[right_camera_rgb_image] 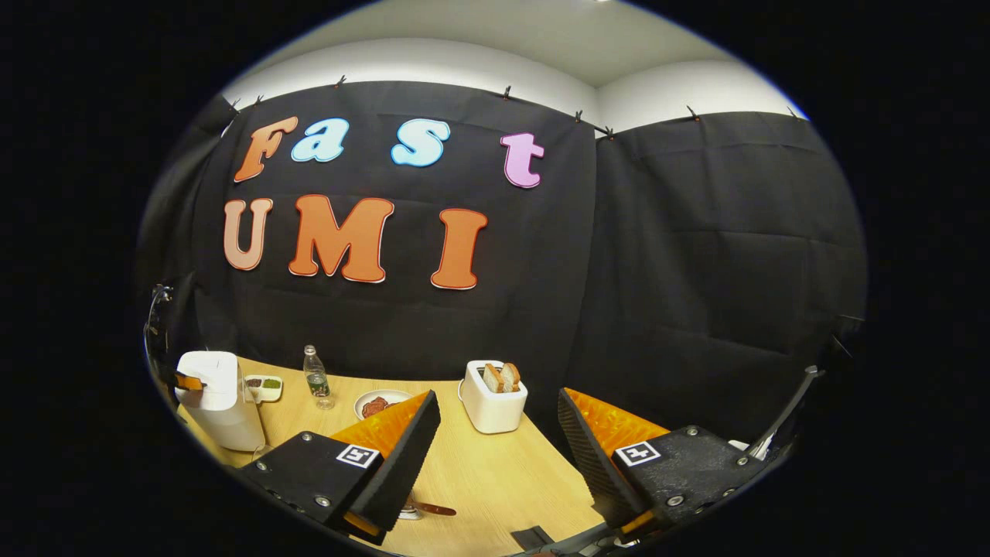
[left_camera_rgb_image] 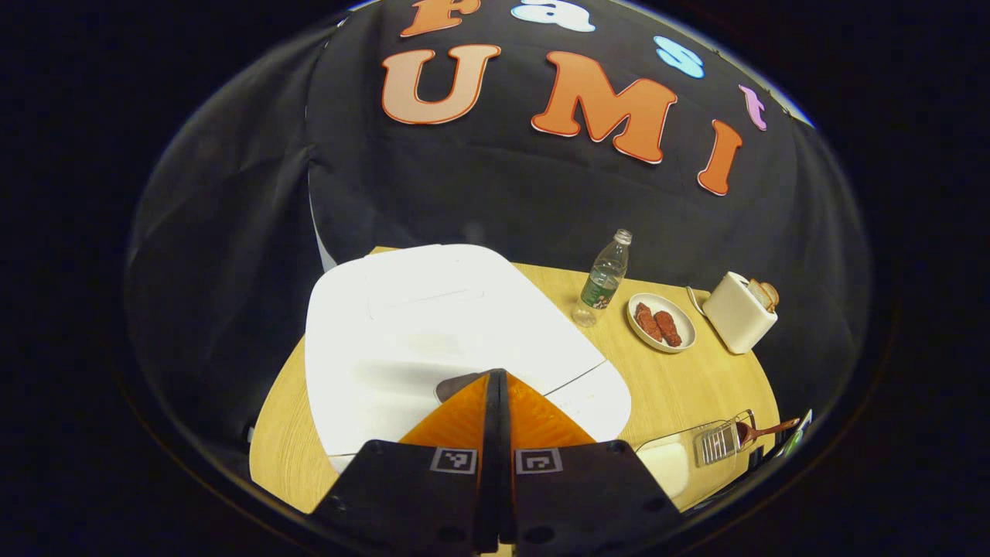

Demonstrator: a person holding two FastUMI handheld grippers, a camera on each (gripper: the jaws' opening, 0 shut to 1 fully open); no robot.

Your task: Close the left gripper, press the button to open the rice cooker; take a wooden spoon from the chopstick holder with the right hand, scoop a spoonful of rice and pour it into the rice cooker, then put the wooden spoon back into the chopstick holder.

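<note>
In the left gripper view, the left gripper [left_camera_rgb_image: 496, 381] is seen with its fingers pressed together, its tip at the grey button [left_camera_rgb_image: 456, 384] on the closed white rice cooker [left_camera_rgb_image: 433, 333]. The brown wooden spoon [left_camera_rgb_image: 766, 430] is seen at the right. The right gripper [right_camera_rgb_image: 495, 422] is held wide apart above the light wooden table [right_camera_rgb_image: 495, 472].

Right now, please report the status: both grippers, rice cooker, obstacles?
Left gripper shut, tips at white rice cooker button, lid down. Right gripper open, holding nothing. Nothing blocking.
</note>
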